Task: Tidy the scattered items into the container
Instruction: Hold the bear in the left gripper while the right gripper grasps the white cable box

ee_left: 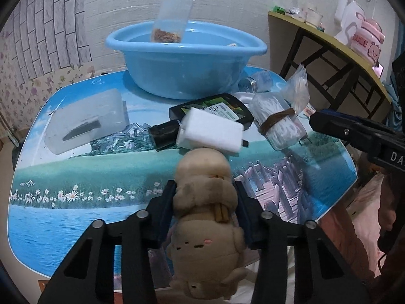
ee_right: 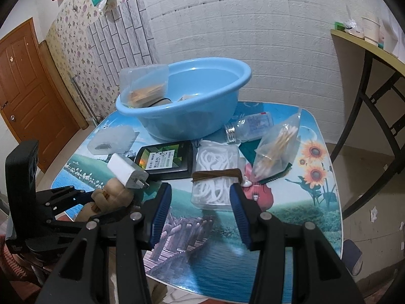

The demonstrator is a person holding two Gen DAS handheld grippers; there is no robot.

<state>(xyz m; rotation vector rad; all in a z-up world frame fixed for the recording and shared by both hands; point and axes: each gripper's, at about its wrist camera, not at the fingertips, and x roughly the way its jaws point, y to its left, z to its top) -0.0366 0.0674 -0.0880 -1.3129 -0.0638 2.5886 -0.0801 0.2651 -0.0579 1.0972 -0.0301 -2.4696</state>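
Note:
My left gripper [ee_left: 205, 192] is shut on a beige plush toy [ee_left: 206, 215] above the table's near edge; it also shows in the right wrist view [ee_right: 111, 195]. My right gripper [ee_right: 201, 197] is open and empty, its fingers just in front of a clear box of white cord bound with a brown band [ee_right: 215, 174]. The blue basin [ee_left: 186, 58] stands at the back with a clear bag inside [ee_left: 172, 17]. A white charger [ee_left: 210, 133], a black bottle [ee_left: 215, 109], a cotton swab bag [ee_right: 278, 147] and a clear bottle [ee_right: 249, 126] lie on the table.
A translucent flat box [ee_left: 86, 121] lies at the table's left. A yellow-topped folding table [ee_left: 329, 38] with cups and a pink jar stands to the right. A brown door [ee_right: 27, 83] is at the far left. The picture-printed table top [ee_right: 291, 217] ends close to me.

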